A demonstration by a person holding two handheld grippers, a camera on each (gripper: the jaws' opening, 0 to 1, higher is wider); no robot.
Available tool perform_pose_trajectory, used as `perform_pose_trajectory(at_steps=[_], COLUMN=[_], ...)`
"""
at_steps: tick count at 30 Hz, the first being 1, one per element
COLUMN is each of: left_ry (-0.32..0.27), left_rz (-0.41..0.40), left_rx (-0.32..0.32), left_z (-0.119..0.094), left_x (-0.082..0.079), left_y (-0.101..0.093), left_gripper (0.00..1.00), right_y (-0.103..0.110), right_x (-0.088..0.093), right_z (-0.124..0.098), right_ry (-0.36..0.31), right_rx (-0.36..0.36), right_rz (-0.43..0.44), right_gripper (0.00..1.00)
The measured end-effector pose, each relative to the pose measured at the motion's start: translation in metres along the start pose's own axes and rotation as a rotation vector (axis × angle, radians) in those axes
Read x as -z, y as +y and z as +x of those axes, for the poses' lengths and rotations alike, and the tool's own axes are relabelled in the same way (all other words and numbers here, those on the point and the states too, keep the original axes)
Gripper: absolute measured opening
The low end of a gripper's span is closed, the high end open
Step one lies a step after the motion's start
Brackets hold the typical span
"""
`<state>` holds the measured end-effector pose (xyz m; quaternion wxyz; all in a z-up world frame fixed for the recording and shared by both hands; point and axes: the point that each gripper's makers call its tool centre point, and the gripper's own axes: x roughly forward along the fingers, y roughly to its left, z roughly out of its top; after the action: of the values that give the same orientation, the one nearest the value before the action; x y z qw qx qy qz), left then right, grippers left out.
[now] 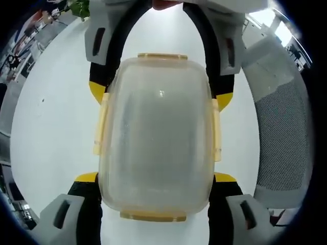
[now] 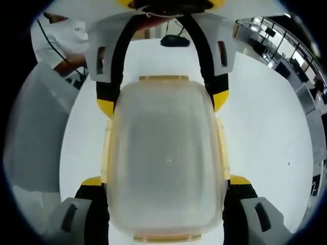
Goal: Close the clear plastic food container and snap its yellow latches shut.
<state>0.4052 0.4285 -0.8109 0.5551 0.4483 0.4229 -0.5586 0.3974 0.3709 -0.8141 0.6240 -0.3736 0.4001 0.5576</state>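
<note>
No brand, label or writing can be read anywhere on the clear plastic food container or on either tool. The container sits on a white table between the two tools, lid on, its frosted top taking up the middle of both views. In the left gripper view the left gripper rises from the bottom with a jaw on each side of the container's near end, yellow tips at the walls — whether they press or merely flank it cannot be told. The right gripper comes in from the top of that view and straddles the far end the same way; its grip is equally unclear.

The yellow latches lie along the long sides and at both ends; the side ones appear folded down, though their snapped state is hard to make out. The container's inside is hidden by the cloudy lid.

In the right gripper view a person's white sleeve shows at upper left, cut off by the edge, and a grey mesh chair back stands beside the table.
</note>
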Motion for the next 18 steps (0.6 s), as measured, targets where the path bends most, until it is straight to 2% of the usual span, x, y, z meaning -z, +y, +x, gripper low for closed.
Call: perform_pose_trajectory(at_steps=[18], left_ry=[0.011], left_rz=[-0.001], left_rx=[-0.002], left_z=[0.0], left_x=[-0.002], left_y=[0.017], left_gripper=[0.87], right_y=[-0.016], right_x=[0.0], right_z=[-0.001], right_ry=[-0.009], right_rx=[0.002], right_rz=[0.003], right_gripper=[0.94])
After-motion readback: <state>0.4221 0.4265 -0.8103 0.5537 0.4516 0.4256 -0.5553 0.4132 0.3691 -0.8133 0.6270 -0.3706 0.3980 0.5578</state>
